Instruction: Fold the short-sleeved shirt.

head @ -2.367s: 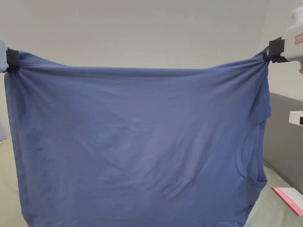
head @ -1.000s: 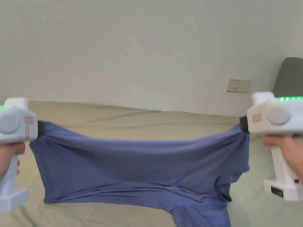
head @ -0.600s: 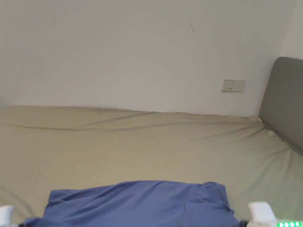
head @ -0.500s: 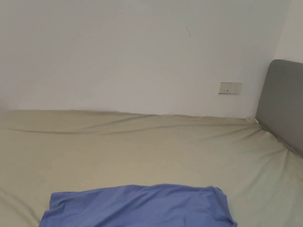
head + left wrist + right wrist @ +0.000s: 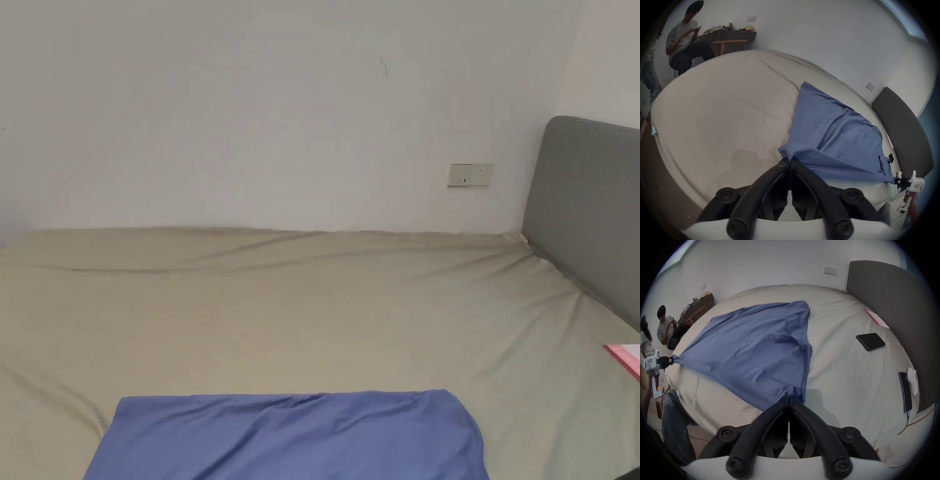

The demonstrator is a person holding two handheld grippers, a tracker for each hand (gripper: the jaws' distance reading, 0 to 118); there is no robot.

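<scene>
The shirt (image 5: 294, 434) lay spread on the bed (image 5: 312, 312), its far part flat on the sheet and its near edge lifted toward the person. The left gripper (image 5: 790, 160) had its jaws closed on one near corner; the right gripper (image 5: 790, 395) pinched the other near corner the same way. Between them the near edge ran taut — likely held apart so the cloth would settle flat and unwrinkled before any fold. In the right gripper view the far-right part was still rumpled, so the laying-out looked unfinished. To the right, well clear of the shirt, lay a dark phone (image 5: 870, 341) and a pink booklet (image 5: 625, 359) near the headboard (image 5: 587, 206) — far enough not to snag.
</scene>
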